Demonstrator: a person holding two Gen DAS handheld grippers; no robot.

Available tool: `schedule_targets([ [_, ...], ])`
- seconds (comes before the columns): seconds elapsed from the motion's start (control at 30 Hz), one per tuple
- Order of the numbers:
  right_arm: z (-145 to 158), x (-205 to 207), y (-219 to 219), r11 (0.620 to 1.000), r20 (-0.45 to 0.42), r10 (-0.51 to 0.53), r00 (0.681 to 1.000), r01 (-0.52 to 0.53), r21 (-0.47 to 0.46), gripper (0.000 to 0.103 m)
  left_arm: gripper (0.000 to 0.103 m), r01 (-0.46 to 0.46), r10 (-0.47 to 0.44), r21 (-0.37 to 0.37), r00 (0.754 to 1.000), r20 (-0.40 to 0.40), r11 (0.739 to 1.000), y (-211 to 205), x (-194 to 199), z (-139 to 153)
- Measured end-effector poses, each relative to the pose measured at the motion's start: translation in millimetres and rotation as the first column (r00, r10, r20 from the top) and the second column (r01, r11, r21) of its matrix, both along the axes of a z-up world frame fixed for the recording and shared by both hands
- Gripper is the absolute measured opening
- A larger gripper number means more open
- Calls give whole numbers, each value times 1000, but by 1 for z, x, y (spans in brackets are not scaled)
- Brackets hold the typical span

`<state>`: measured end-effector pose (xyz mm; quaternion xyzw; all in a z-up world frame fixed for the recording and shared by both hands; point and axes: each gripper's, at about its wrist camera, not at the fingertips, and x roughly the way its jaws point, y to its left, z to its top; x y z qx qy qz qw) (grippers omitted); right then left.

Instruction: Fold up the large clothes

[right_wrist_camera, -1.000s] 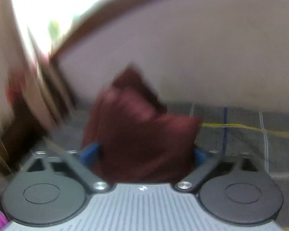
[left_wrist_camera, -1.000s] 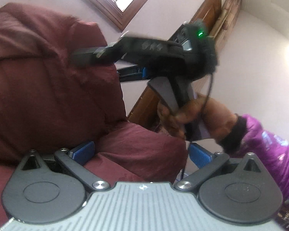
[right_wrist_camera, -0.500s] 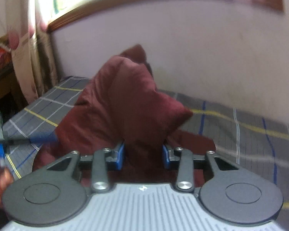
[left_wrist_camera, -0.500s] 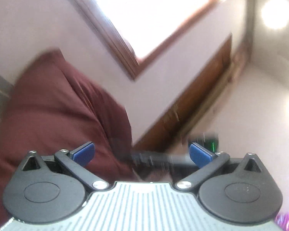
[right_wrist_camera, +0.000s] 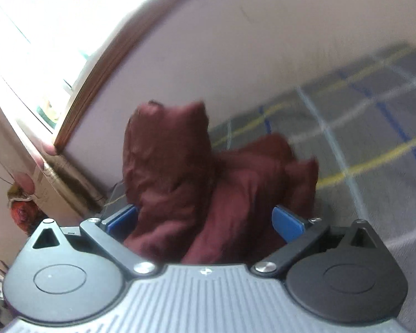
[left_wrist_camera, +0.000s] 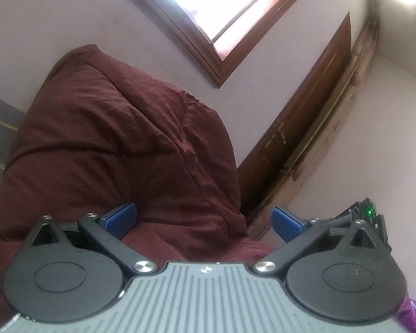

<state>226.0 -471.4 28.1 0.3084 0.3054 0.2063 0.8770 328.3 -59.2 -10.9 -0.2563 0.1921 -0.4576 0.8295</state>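
One maroon garment (left_wrist_camera: 119, 144) heaped on a checked grey bedspread (right_wrist_camera: 374, 127), bulging up between and ahead of spread jaws. Two grippers: left gripper (left_wrist_camera: 203, 219) wide open, right gripper (right_wrist_camera: 203, 219) wide open, neither visibly clamping cloth.

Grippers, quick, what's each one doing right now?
Left gripper: open, maroon cloth between its fingers, not clamped.
Right gripper: open, same.

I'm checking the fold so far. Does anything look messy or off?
Yes: the maroon garment sits bunched in an upright heap on the plaid bedspread, not flat. Both grippers are open, holding nothing.
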Motion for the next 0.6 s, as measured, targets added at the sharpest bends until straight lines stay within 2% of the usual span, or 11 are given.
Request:
schedule_targets([
  [0.13, -3, 23, 43, 996, -35, 73, 997, -74, -47, 103, 102, -10, 10, -10, 1000, -3, 1000, 5, 5, -3],
  [0.17, -1, 31, 58, 991, -10, 100, 995, -101, -89, 103, 102, -16, 15, -21, 1000, -10, 1000, 7, 4, -5],
  [0.2, 7, 34, 73, 980, 41, 133, 990, -125, -153, 96, 102, -39, 36, -60, 998, -41, 997, 12, 6, -8],
  [0.23, 15, 38, 85, 969, 96, 151, 984, -128, -213, 78, 102, -51, 44, -95, 997, -70, 994, 18, 8, -12],
  [0.3, 29, 49, 82, 974, 158, 146, 977, -114, -196, 48, 102, -62, 48, -144, 994, -100, 988, 21, 14, -13],
  [0.37, 38, 57, 72, 975, 195, 144, 970, -106, -197, 47, 102, -58, 46, -132, 995, -89, 990, 13, 13, -12],
  [0.43, 29, 59, 65, 960, 189, 148, 971, -95, -263, 47, 102, -39, 37, -49, 999, -30, 998, -3, 6, -11],
  [0.47, 16, 59, 57, 962, 170, 136, 976, -89, -258, 47, 102, -12, 11, -17, 1000, -10, 1000, -11, 3, -12],
  [0.57, -32, 50, 20, 990, 127, 76, 989, -60, -126, 54, 102, 27, -32, 80, 998, 53, 996, -33, -8, -14],
  [0.6, -42, 46, 16, 993, 126, 64, 990, -51, -107, 55, 102, 25, -34, 117, 996, 79, 993, -40, -12, -15],
])
